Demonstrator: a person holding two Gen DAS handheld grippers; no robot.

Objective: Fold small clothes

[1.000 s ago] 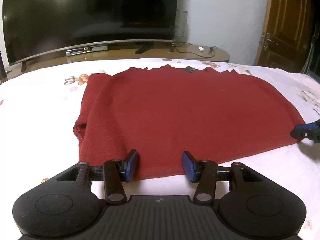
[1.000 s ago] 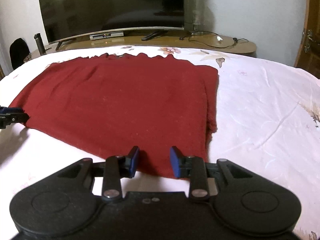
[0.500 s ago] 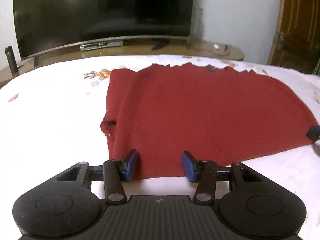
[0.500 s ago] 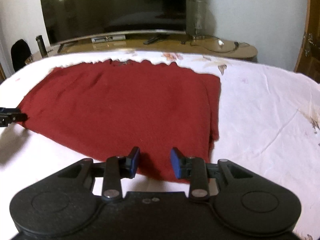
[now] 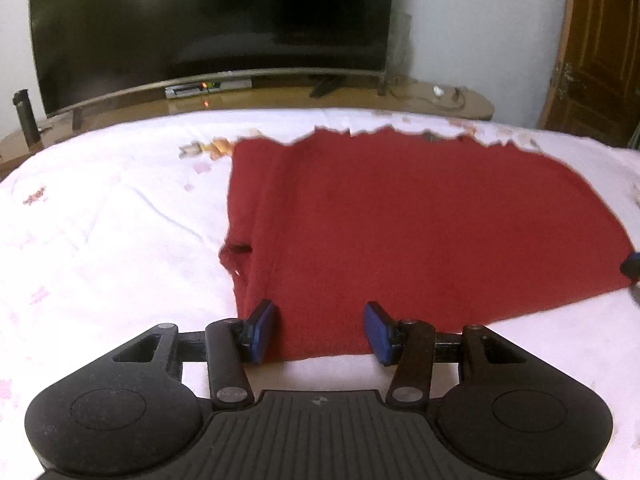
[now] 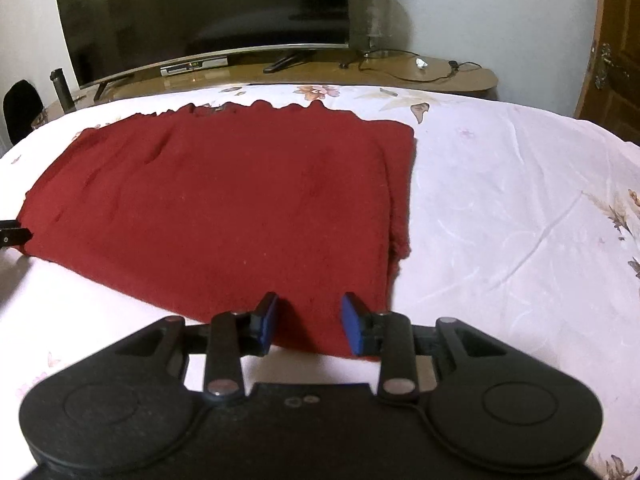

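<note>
Red garment [image 5: 420, 232] lying flat on the bed [image 5: 100, 240], left gripper [image 5: 320, 332] and right gripper [image 6: 310, 322] sitting part-open over its near hem, gripping nothing; looks like pre-grasp: next, closing on hem, folding toward far edge.

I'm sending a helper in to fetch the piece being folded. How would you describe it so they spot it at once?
Start at the bed with the white floral sheet facing the big dark television. Spread flat on that sheet lies the dark red knitted garment, its near edge between the pads of both tools. It is the only solid red thing on the pale bedding, with a wavy far hem.
</note>
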